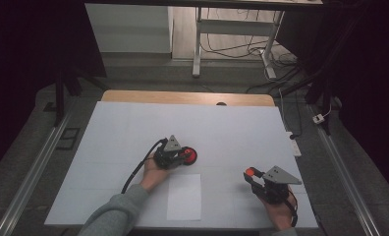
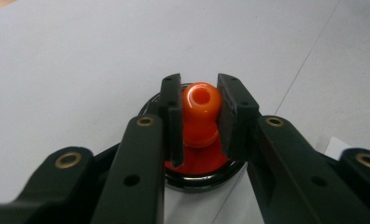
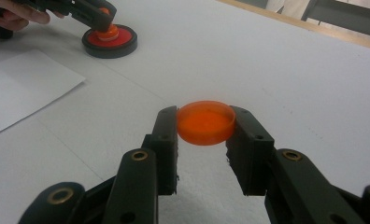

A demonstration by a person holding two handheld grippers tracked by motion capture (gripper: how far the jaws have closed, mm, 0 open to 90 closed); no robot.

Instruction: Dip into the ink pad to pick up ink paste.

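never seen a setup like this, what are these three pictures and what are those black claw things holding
These are three cameras on one moment. A person sits at a table covered in white sheeting and holds a hand-operated gripper in each hand; no robot arm is involved.

The high view looks down from above. The other two cameras ride on the grippers and look along their black fingers.

The left gripper is shut on an orange plastic knob with a hole in its top. That knob rises from a round red disc with a black rim lying on the table.

The right gripper is shut on a flat round orange plastic cap, gripped by its edges and, it seems, held just above the table.

A loose white sheet of paper lies between the hands.
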